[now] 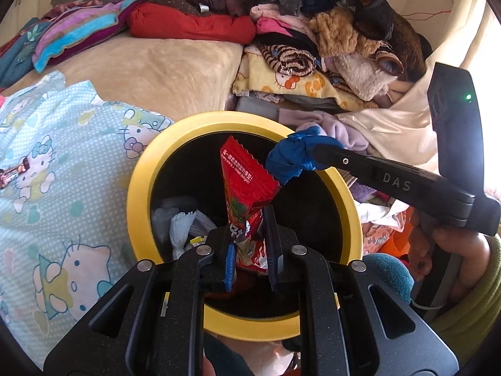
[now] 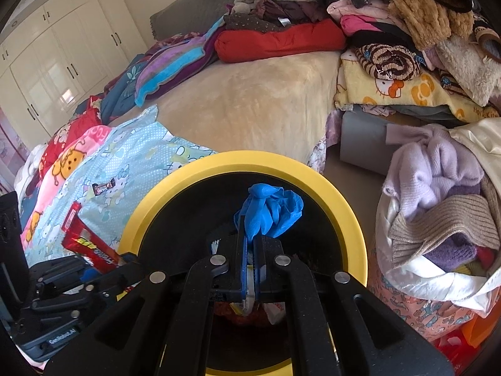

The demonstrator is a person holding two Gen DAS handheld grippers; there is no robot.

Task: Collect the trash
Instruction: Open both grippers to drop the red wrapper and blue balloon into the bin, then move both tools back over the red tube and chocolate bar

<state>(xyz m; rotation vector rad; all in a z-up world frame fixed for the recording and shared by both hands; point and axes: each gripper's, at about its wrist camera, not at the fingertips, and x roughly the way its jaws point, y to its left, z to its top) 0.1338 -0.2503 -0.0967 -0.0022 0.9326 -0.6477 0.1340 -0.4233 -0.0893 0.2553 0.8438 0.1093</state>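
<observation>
A yellow-rimmed black bin (image 1: 137, 194) (image 2: 341, 200) stands against the bed with crumpled white paper (image 1: 180, 225) inside. My left gripper (image 1: 250, 238) is shut on a red snack wrapper (image 1: 247, 185) and holds it upright over the bin's opening; the wrapper also shows at the left in the right wrist view (image 2: 84, 241). My right gripper (image 2: 250, 244) is shut on a crumpled blue glove (image 2: 269, 210) over the bin; the glove also shows in the left wrist view (image 1: 294, 156). A small candy wrapper (image 2: 104, 187) (image 1: 14, 172) lies on the Hello Kitty blanket.
A light-blue Hello Kitty blanket (image 1: 62, 156) covers the bed's near left. A beige blanket (image 2: 250, 100) lies in the middle. Heaped clothes (image 1: 313, 31) fill the back and right. A sack of knitwear (image 2: 438, 203) stands right of the bin. White wardrobes (image 2: 56, 47) stand far left.
</observation>
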